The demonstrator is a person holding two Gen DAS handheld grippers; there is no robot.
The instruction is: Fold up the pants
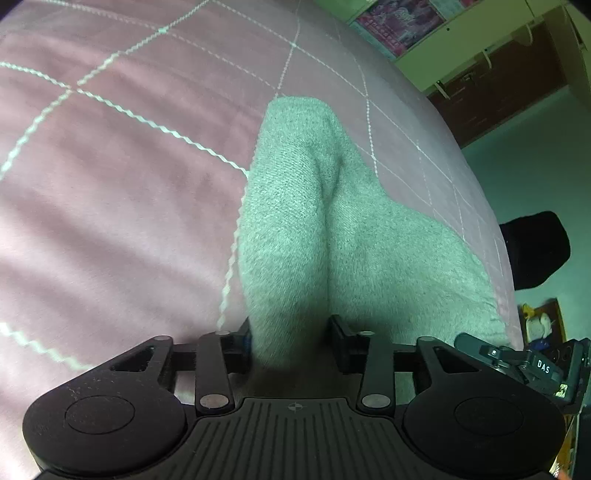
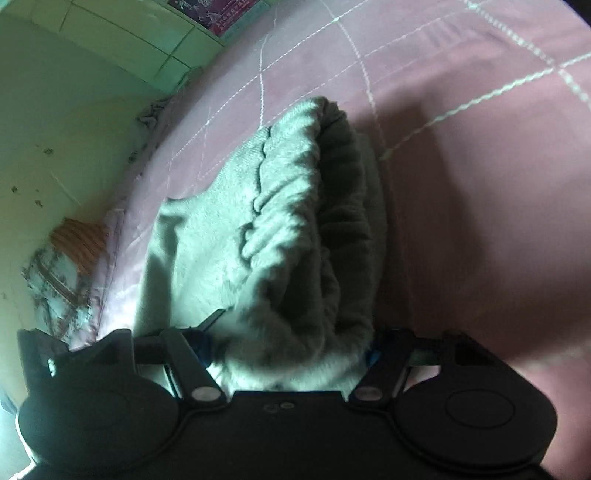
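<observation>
Grey fleece pants [image 1: 295,221] lie bunched on a pink quilted bedcover [image 1: 110,184]. In the left wrist view a raised fold of the cloth runs straight into my left gripper [image 1: 291,332], filling the gap between its two fingers, so it is shut on the fabric. In the right wrist view the gathered elastic waistband of the pants [image 2: 288,206] is stacked in thick layers. That bundle sits between the jaws of my right gripper [image 2: 291,339], which stand wide and are closed on it. The fingertips of both grippers are mostly buried in cloth.
The bedcover [image 2: 480,184] ends at a curved edge, with a green floor beyond it. A black object [image 1: 535,251] sits past that edge. Part of the other gripper [image 1: 535,365] shows at lower right. A shelf with posters [image 1: 399,22] stands far off, and a striped item [image 2: 81,240] lies on the floor.
</observation>
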